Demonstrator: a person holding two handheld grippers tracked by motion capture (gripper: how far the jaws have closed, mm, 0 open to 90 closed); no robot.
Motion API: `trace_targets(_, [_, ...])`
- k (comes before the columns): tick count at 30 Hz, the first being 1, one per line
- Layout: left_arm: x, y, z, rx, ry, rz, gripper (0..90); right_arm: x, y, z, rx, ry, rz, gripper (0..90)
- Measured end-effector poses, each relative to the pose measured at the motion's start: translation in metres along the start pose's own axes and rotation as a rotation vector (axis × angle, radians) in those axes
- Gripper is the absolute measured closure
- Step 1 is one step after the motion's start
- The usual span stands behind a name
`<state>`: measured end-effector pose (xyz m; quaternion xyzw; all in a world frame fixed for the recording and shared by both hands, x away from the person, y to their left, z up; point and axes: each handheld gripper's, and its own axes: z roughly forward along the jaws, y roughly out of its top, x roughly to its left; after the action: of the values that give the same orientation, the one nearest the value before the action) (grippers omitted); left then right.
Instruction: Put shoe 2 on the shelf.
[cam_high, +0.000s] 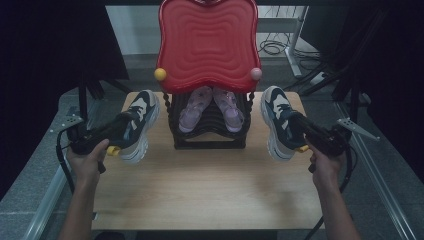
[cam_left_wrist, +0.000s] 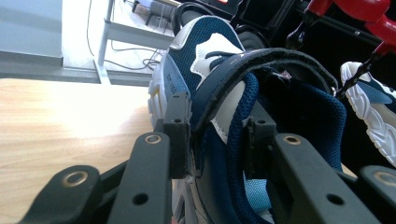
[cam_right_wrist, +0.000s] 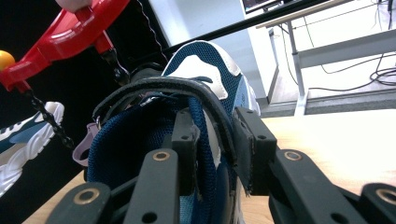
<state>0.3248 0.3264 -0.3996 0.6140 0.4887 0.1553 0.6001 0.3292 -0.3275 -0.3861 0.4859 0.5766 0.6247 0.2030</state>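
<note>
Two navy-and-white sneakers flank a black shoe rack (cam_high: 210, 140) on the wooden table (cam_high: 210, 190). My left gripper (cam_high: 122, 125) is shut on the collar of the left sneaker (cam_high: 137, 125), its jaws pinching the collar wall and strap of that sneaker (cam_left_wrist: 219, 107). My right gripper (cam_high: 296, 125) is shut on the collar of the right sneaker (cam_high: 277, 122), again clamping wall and strap of that sneaker (cam_right_wrist: 205, 98). Each sneaker points away from me. A pair of pink sandals (cam_high: 212, 107) rests on the rack's lower shelf.
A red wavy tray top (cam_high: 207, 42) with a yellow ball (cam_high: 160, 74) and a pink ball (cam_high: 256, 74) caps the rack. Metal table legs and cables (cam_high: 280, 45) lie on the floor behind. The near half of the table is bare wood.
</note>
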Motion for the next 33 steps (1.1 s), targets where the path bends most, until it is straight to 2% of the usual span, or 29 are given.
trace_targets(4, [0.0, 0.005, 0.003, -0.013, -0.008, -0.013, 68.9, -0.002, 0.005, 0.004, -0.004, 0.02, 0.031, 71.2])
trace_targets(12, [0.0, 0.015, 0.003, -0.046, 0.008, -0.021, 68.9, -0.004, 0.015, 0.008, -0.026, 0.036, 0.075, 71.2])
trace_targets(33, [-0.009, 0.052, 0.004, -0.092, -0.001, -0.01, 69.0, 0.018, 0.047, 0.013, -0.064, 0.033, 0.025, 71.2])
